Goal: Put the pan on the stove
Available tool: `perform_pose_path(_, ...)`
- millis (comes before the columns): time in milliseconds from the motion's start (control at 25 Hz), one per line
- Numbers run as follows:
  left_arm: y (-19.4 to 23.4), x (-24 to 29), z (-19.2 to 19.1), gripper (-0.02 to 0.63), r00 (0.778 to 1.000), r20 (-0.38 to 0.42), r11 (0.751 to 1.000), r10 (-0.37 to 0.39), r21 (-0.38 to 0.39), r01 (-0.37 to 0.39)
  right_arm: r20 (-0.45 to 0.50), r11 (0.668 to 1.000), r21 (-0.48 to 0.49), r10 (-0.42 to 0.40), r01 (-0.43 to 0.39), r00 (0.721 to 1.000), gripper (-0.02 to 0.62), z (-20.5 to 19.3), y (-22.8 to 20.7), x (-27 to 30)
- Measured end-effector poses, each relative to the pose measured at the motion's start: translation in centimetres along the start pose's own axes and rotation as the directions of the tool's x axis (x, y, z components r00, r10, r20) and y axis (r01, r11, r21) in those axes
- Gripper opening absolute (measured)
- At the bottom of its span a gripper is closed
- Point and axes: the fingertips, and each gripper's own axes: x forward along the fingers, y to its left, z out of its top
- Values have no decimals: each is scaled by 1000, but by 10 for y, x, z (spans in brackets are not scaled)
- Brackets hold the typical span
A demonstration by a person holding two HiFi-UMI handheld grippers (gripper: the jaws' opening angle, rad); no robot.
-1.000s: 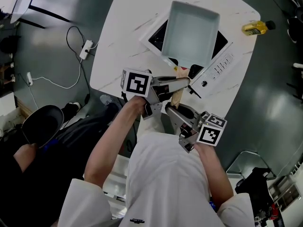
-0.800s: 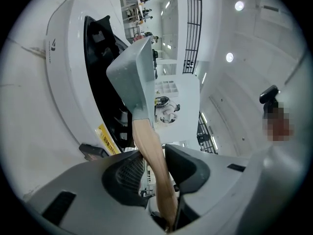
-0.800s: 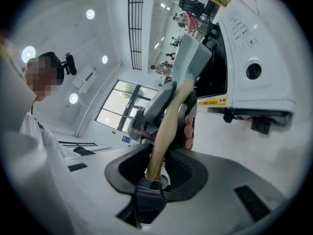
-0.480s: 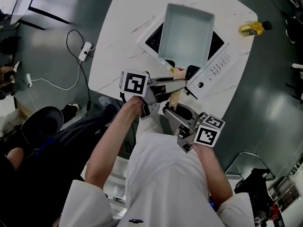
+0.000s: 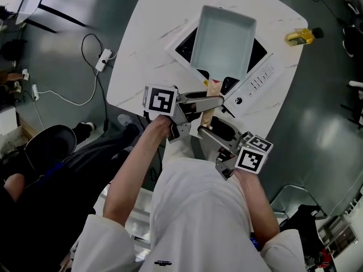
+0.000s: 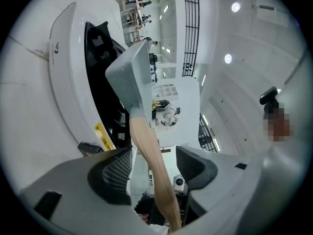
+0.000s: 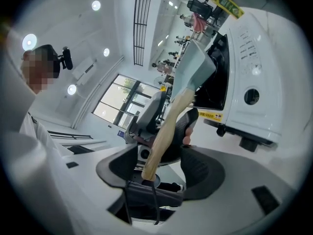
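Nearest the person, the left gripper (image 5: 217, 100) and right gripper (image 5: 204, 131) meet at the pan's wooden handle (image 5: 207, 115), left above right in the head view, which hides how wide either claw stands. The left gripper view settles it for the left gripper (image 6: 154, 160): jaws apart, straddling the handle (image 6: 146, 146), which runs close by the left-hand pad with clear space to the other. In the right gripper view the right gripper (image 7: 156, 160) is likewise parted around the handle's end (image 7: 164, 131), with a gap on the right-hand side.

Beyond them, the square grey pan (image 5: 222, 38) sits on the white induction stove (image 5: 260, 79), covering most of its black glass, with the handle reaching out over the stove's front edge. Only the right gripper view shows the stove's round knob (image 7: 251, 96) face-on; both gripper views catch a yellow label (image 6: 101, 135) low on its casing.

Farther off, only the head view takes in the white marble table (image 5: 142, 67) and a yellow bottle (image 5: 300, 35) near its far corner.
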Motion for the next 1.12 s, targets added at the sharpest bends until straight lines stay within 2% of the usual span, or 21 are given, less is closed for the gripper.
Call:
perform_pose_path(120, -2, -3, 2, 312, 999, 23, 997, 43, 61, -45, -7, 1000, -22, -19, 19, 1000, 289, 2, 0, -3)
perform_pose_path(280, -3, -14, 3, 344, 987, 78, 979, 143, 137, -152, 36, 994, -65, -91, 93, 995, 321, 12, -3, -15)
perform_pose_path(400, -13, -28, 14, 344, 964, 182, 958, 192, 176, -224, 87, 980, -123, -149, 159, 985, 321, 26, -2, -29)
perform_pose_path(440, -19, -35, 19, 344, 948, 226, 940, 222, 207, -270, 105, 973, -149, -161, 175, 981, 312, 31, 1, -33)
perform_pose_path(520, -31, -49, 27, 344, 901, 315, 872, 299, 292, -392, 131, 960, -199, -172, 196, 976, 270, 40, 10, -40)
perform_pose_path(600, -49, -60, 30, 320, 849, 394, 780, 352, 378, -499, 146, 949, -240, -172, 203, 974, 224, 48, 20, -46)
perform_pose_path(640, -59, -64, 30, 301, 827, 430, 733, 363, 417, -538, 152, 943, -260, -171, 206, 974, 185, 52, 25, -49)
perform_pose_path(680, -70, -68, 30, 279, 808, 462, 688, 365, 452, -569, 160, 935, -286, -170, 210, 972, 170, 56, 30, -52)
perform_pose_path(760, -93, -72, 28, 184, 778, 518, 603, 356, 509, -614, 180, 908, -353, -172, 227, 969, 149, 67, 42, -58)
perform_pose_path(800, -103, -74, 26, 168, 765, 540, 567, 350, 528, -632, 191, 890, -390, -174, 237, 966, 142, 72, 49, -61)
perform_pose_path(960, -142, -86, 14, 22, 714, 628, 449, 309, 565, -692, 239, 802, -527, -180, 283, 954, 94, 89, 80, -76)
perform_pose_path(1040, -164, -91, 8, 2, 696, 664, 400, 273, 580, -710, 260, 745, -592, -184, 307, 948, 94, 96, 95, -84)
perform_pose_path(1120, -184, -95, 1, 2, 684, 690, 368, 237, 588, -721, 280, 695, -641, -185, 327, 942, 94, 101, 107, -93)
